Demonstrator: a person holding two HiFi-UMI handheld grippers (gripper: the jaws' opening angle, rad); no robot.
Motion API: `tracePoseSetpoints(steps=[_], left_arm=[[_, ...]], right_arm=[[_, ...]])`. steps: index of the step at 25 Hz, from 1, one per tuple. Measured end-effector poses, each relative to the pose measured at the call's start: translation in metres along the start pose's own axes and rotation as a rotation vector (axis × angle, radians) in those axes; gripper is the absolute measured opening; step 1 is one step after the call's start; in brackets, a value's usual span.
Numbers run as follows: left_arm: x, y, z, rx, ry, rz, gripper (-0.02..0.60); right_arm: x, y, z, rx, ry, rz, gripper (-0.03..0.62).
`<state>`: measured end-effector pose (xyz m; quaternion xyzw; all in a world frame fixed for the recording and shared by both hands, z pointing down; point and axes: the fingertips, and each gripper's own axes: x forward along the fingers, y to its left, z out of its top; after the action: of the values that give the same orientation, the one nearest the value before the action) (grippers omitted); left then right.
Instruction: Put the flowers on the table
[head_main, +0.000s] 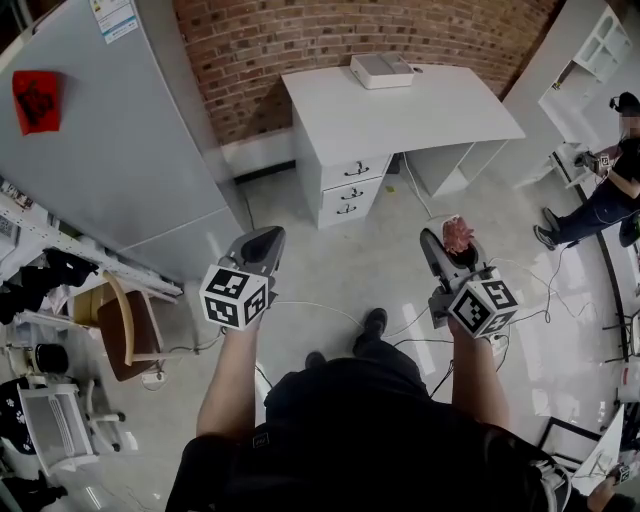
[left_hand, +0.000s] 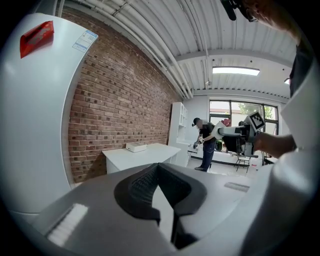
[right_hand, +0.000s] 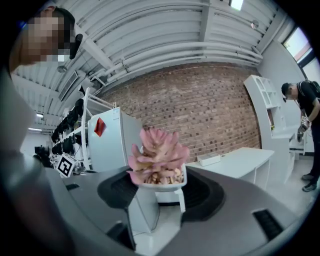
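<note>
The right gripper (head_main: 452, 248) is clamped on a small white pot (right_hand: 159, 186) of pink flowers (right_hand: 157, 156). Its two pads press the pot's sides, so the plant stands upright between them (in the head view only the pink top (head_main: 458, 232) peeks out above the jaws). The flowers are carried in the air over the pale floor (head_main: 340, 270), well apart from the white table (head_main: 400, 115), which stands ahead against the brick wall (head_main: 330, 35). A flat white box (head_main: 381, 70) lies at the table's far edge, and two drawers (head_main: 350, 185) sit under its left side. The left gripper (head_main: 262, 245) carries nothing, and its jaws are drawn together at the tips. A tall white cabinet (head_main: 110, 150) with a red tag (head_main: 35, 100) rises at the left. Another person (head_main: 610, 190) stands at the right, beside white shelving (head_main: 590, 60).
</note>
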<state>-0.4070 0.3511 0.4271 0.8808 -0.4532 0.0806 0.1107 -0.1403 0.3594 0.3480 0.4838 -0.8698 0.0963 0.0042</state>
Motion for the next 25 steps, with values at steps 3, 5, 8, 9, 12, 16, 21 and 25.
tracePoseSetpoints(steps=[3,5,8,9,12,16,21,25], left_arm=[[0.023,0.004,0.003,0.009,0.017,-0.007,0.009],[0.042,0.004,0.006,0.008,0.025,-0.013,0.009],[0.076,-0.003,0.01,0.009,0.042,-0.037,0.009],[0.09,-0.006,0.011,0.01,0.05,-0.046,0.009],[0.133,-0.013,0.01,-0.007,0.072,-0.059,0.009],[0.194,-0.036,0.013,-0.012,0.107,-0.096,0.009],[0.27,-0.075,0.03,0.026,0.133,-0.153,0.009],[0.321,-0.108,0.043,0.065,0.135,-0.195,0.009]], right_arm=[[0.014,-0.017,-0.002,0.016,0.004,0.011,0.239],[0.022,-0.032,-0.003,0.028,0.007,0.013,0.239],[0.028,-0.063,-0.001,0.046,0.014,0.005,0.239],[0.031,-0.075,-0.001,0.05,0.019,0.003,0.239],[0.039,-0.11,0.001,0.053,0.035,0.003,0.239],[0.044,-0.161,0.009,0.05,0.027,0.004,0.239],[0.04,-0.226,0.014,0.067,0.02,0.005,0.239],[0.025,-0.273,0.009,0.09,0.025,-0.002,0.239]])
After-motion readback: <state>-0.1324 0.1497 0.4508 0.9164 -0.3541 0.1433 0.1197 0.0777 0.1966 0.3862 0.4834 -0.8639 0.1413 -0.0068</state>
